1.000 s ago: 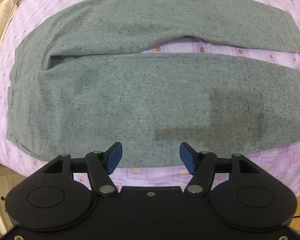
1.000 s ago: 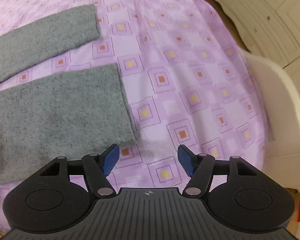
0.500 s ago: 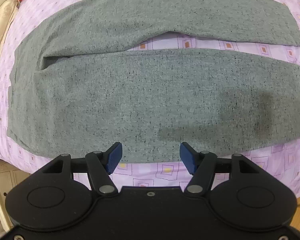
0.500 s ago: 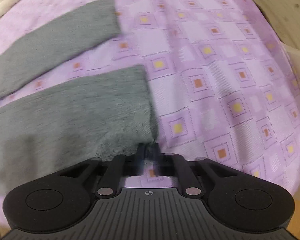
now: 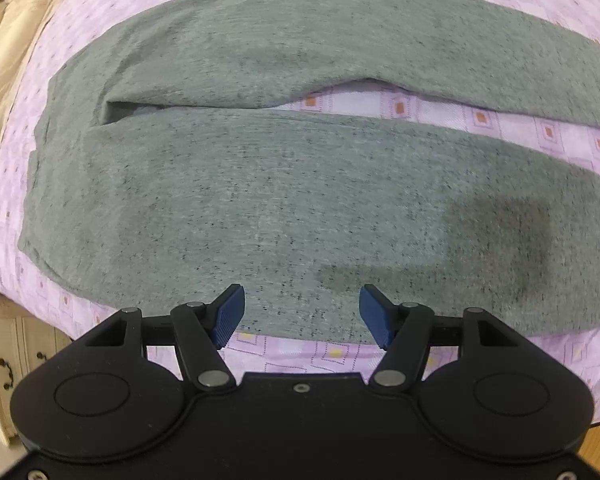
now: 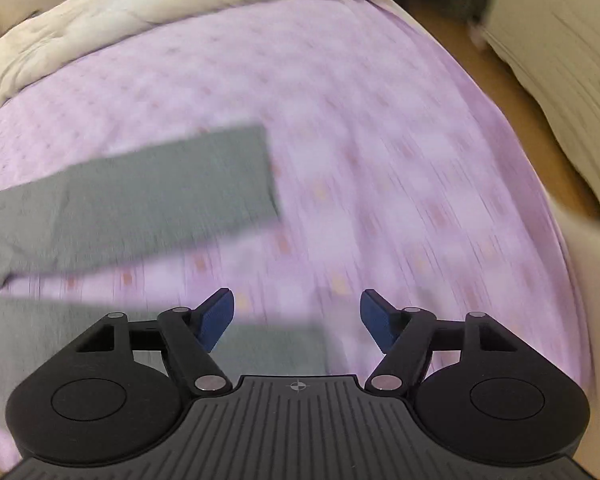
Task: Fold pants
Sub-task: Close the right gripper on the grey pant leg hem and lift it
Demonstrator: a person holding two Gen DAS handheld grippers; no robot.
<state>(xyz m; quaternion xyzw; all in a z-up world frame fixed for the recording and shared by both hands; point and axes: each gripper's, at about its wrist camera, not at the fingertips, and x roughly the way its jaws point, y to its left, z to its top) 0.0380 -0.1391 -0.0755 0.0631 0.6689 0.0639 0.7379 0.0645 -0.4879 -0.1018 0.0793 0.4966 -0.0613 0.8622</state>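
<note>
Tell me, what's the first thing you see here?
Big grey pants lie spread flat on a purple patterned bed sheet, the two legs apart with a strip of sheet showing between them. Both hand-held grippers hover above with nothing between their blue fingers: the left over the near leg, the right, jaws opening, near the cuffs.

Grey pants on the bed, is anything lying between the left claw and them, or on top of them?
Nothing visible. The left claw hangs open over the near edge of the grey pants, which lie flat on the purple bedsheet with nothing on them. The cream blanket lies off to the side.
</note>
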